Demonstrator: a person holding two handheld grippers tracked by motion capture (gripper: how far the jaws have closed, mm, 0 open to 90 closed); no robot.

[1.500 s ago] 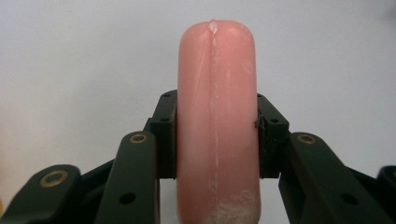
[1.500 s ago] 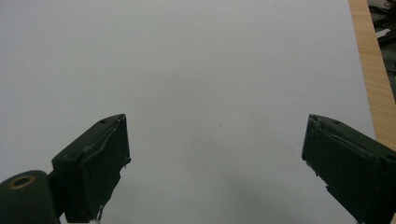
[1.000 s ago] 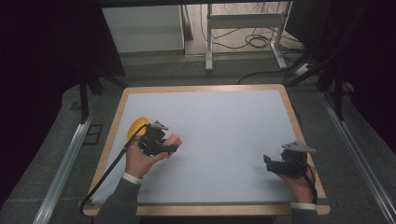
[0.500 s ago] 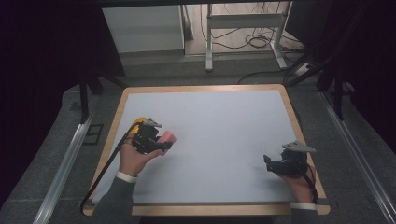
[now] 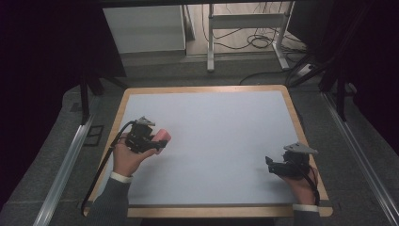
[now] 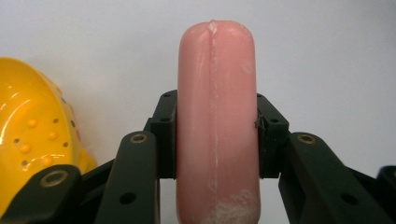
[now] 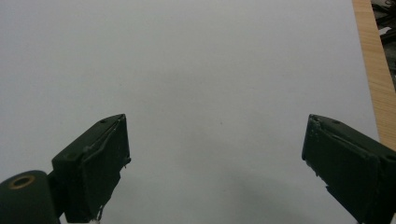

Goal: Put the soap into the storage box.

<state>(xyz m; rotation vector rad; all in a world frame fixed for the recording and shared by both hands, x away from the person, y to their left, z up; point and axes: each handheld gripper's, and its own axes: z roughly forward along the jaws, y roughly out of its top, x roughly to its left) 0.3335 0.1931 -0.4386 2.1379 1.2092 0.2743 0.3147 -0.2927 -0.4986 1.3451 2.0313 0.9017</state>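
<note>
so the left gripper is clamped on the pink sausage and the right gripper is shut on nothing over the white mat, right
Not quite. The right gripper is open, not shut: the right gripper view shows its two jaws standing wide apart with bare white mat between them. The rest holds: the left gripper is clamped on the pink sausage.

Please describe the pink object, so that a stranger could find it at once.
Look at the left side of the white table. There the left gripper is shut on a smooth pink sausage with rounded ends. The yellow object beside it has holes.
</note>
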